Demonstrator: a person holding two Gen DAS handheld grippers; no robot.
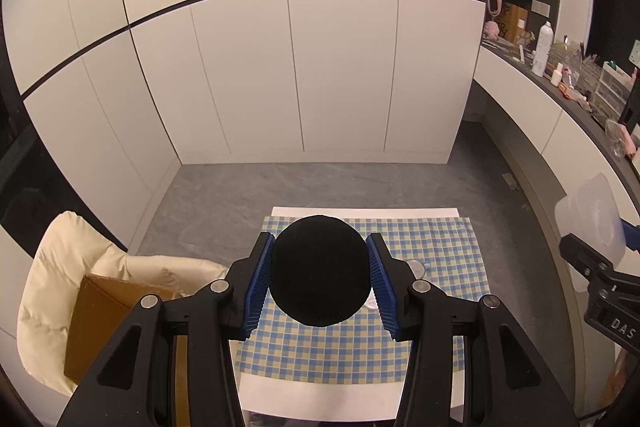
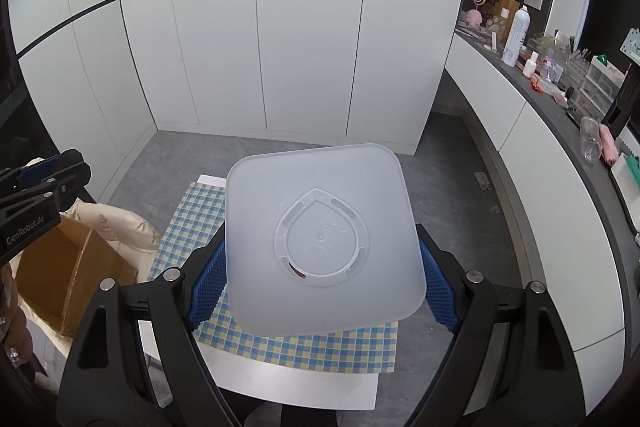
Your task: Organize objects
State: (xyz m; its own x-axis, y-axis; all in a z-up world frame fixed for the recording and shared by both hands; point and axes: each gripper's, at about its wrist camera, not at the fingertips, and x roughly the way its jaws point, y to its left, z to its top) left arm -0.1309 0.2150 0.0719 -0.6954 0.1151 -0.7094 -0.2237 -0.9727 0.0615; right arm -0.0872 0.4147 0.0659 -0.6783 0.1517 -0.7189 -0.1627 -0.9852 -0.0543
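Above the checked cloth [image 1: 360, 347] on the counter [image 2: 296, 387], left gripper [image 1: 320, 279] fingers pinch a black ball [image 1: 319, 271] at frame centre; right gripper [image 2: 320, 283] fingers clamp a translucent container [image 2: 320, 239]. Probably best: turn the container mouth-up, then lower the ball inside.

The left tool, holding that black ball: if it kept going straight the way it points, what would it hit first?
Probably the checkered cloth on the table, near its far edge, since the left tool tilts downward. The black ball hides the exact line, so depth is uncertain.
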